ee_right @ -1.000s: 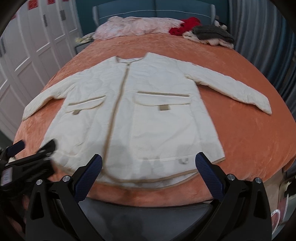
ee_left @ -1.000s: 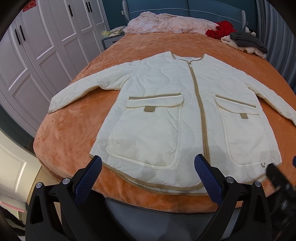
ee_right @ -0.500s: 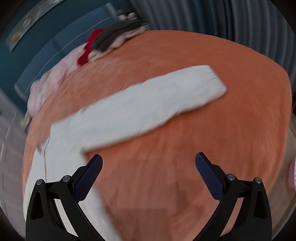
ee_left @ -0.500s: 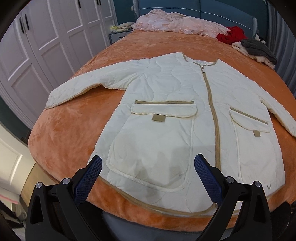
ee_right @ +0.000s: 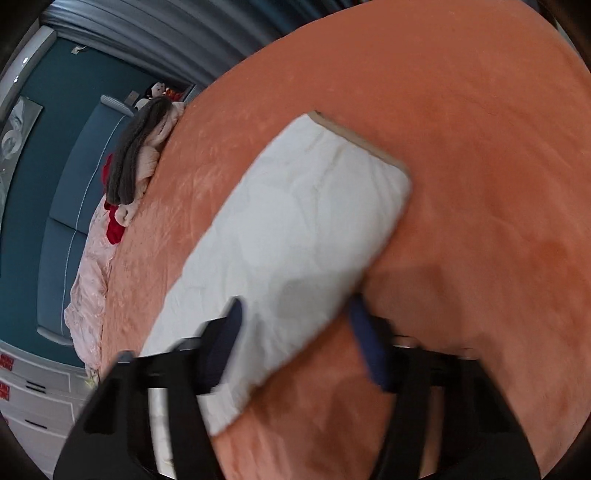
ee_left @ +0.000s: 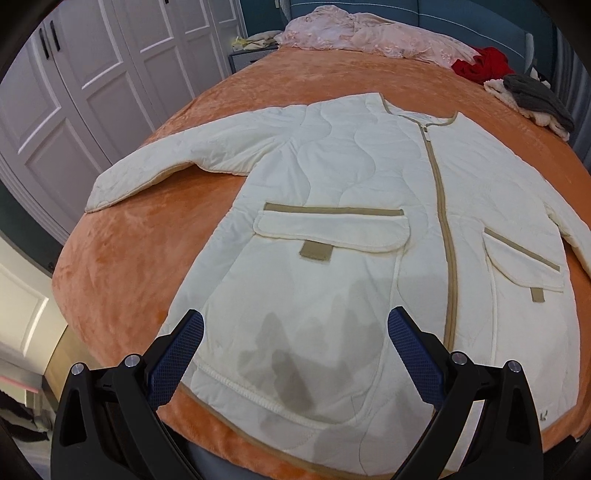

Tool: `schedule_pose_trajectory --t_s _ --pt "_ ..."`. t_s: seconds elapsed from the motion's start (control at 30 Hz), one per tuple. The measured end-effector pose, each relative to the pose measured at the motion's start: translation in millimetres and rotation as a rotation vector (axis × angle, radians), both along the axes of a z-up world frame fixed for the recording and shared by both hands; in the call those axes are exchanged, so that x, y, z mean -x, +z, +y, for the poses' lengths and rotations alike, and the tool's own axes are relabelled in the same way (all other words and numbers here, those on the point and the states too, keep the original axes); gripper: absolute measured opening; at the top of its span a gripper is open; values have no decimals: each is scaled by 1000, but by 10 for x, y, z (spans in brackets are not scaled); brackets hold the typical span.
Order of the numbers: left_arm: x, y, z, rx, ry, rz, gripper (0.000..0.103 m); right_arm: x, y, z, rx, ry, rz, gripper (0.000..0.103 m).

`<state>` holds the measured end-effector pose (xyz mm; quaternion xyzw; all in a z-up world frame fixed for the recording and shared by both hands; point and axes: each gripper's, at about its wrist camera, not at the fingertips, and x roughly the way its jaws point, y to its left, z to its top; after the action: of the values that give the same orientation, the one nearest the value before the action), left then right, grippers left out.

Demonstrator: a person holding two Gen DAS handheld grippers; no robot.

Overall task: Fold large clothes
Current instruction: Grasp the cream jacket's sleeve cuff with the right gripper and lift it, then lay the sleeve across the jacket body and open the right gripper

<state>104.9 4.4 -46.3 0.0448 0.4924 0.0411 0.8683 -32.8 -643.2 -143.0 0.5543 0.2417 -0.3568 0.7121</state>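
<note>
one cream quilted jacket (ee_left: 347, 206) lies front up and spread flat on the orange bedspread (ee_left: 125, 280), zipped along a tan centre zipper (ee_left: 445, 236). two flap pockets with tan trim: one (ee_left: 332, 230) near the middle of the left wrist view, the other (ee_left: 521, 262) toward its right edge. one sleeve (ee_left: 177, 162) stretches out toward the white wardrobe doors (ee_left: 85, 85); its cuff rests near the bed's edge.

left gripper (ee_left: 295, 354) hovers above the hem (ee_left: 258, 402) with jaws spread wide, nothing between them; its shadow falls on the lower front panel. no contact with the fabric visible.

right gripper (ee_right: 295, 343) sits over the other sleeve (ee_right: 295, 229), view rolled sideways and motion-blurred. blue fingertips (ee_right: 365, 347) stand apart, one on each side of the sleeve's width. jaws parted, not pinching cloth; whether the tips touch the fabric i cannot tell from the blur. tan-edged cuff (ee_right: 362, 142) lies flat on the bedspread beyond the gripper.

far end of bed: pink crumpled bedding (ee_left: 362, 33), a red garment (ee_left: 480, 66), a grey knit item (ee_left: 535, 96) on a pale one, all well apart from the jacket. blue headboard (ee_right: 55, 192) behind them.
</note>
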Motion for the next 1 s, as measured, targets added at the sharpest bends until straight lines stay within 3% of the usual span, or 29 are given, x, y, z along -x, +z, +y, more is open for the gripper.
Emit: schedule_pose_trajectory --t_s 0.03,0.1,0.3,0.43,0.53,0.63,0.77,0.8,0.9,1.0 --pt "-23 -14 6 -5 3 3 98 -45 15 -33 -9 7 -5 19" --pt "-67 -47 32 -10 10 13 98 -119 121 -33 12 17 -34 10" --pt "-107 -114 159 -7 35 27 98 -852 1268 522 303 236 -119 7" --pt "-102 -122 262 6 52 21 97 -1494 2103 1531 497 532 -231 7" --pt "-101 -115 365 29 66 20 97 -1909 2362 2356 536 753 -303 7" --pt "-106 -97 509 52 84 12 97 -2224 2359 3228 563 964 -314 7" --pt "-148 -61 728 96 114 4 97 -2505 2006 4224 597 1190 -249 10" --pt "-169 -49 784 113 121 1 97 -2549 1844 4476 601 1250 -216 15" --pt "-258 -13 913 152 142 -10 97 -2578 1431 4929 581 1353 -139 44" --pt "-417 20 966 202 138 -9 97 -2522 1204 5162 570 1388 -98 47"
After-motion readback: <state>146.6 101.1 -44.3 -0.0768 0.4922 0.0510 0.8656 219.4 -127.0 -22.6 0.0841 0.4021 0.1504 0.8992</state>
